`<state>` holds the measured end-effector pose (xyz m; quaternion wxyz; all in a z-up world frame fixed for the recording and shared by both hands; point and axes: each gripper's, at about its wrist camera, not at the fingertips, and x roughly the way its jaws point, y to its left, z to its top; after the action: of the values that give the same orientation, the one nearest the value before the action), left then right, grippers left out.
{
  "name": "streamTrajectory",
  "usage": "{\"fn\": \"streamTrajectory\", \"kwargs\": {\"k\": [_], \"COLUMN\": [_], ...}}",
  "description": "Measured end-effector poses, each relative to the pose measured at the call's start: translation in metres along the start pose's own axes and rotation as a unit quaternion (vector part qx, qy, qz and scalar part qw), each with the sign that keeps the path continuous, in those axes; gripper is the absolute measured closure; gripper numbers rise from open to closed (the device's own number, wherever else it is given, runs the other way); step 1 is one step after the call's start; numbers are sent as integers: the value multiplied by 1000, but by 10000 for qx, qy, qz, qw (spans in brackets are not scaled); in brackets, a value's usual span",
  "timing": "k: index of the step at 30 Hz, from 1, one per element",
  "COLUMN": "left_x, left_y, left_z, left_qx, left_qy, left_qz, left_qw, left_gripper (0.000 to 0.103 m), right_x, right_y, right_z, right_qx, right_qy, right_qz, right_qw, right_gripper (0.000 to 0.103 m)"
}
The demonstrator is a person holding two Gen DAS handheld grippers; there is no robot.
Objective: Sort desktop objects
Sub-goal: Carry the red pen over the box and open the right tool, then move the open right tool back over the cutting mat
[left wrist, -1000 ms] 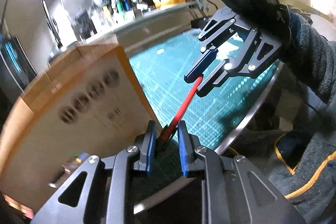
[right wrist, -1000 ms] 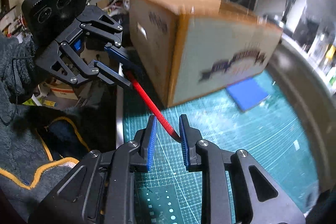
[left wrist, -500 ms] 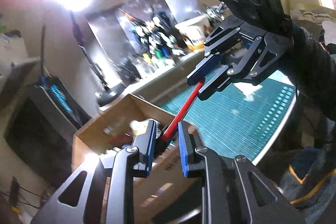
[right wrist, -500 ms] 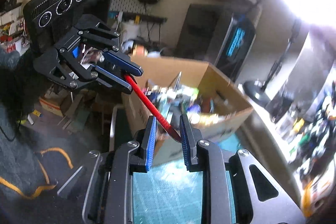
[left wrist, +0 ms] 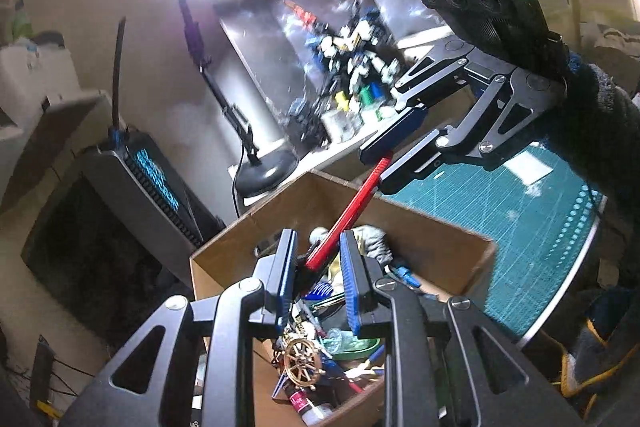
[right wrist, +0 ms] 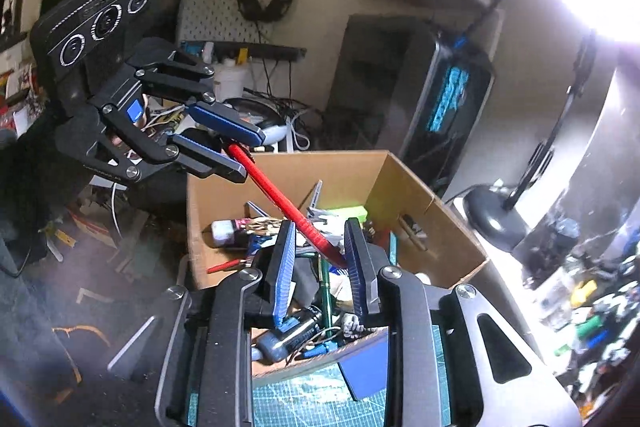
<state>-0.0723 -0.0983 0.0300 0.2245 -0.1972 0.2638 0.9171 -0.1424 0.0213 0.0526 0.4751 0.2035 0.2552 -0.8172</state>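
Red stick (left wrist: 352, 211) held over cardboard box (left wrist: 440, 239), one end in each gripper.
Left gripper (left wrist: 318, 269) and right gripper (right wrist: 320, 259) each grasped an end; stick looked light, stiff, slim, best pinched near its ends.

Left tool (left wrist: 316, 263) and right tool (right wrist: 320, 253) face each other, tilted downward, jaws narrowly apart.

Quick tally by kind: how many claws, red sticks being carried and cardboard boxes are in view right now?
Claws: 2, the left claw and the right claw
Red stick: 1
Cardboard box: 1
Total: 4
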Motion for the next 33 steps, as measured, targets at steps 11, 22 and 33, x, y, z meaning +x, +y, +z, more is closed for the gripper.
{"fn": "streamTrajectory", "kwargs": {"k": [11,22,33], "left_x": [63,82,67], "left_y": [35,10,9], "left_z": [-9,-17,-10], "left_qx": [-207,452,191], "left_qy": [471,725,595], "left_qz": [-339,782,829], "left_qw": [9981,9933,9946], "left_gripper": [81,13,13], "right_x": [62,68,52], "right_y": [-50,-58,-51], "right_z": [-14,-28,-27], "right_qx": [438,624,559], "right_qy": [334,223,163], "right_qz": [230,241,206], "right_qw": [9982,9975,9981], "right_gripper": [79,49,49]}}
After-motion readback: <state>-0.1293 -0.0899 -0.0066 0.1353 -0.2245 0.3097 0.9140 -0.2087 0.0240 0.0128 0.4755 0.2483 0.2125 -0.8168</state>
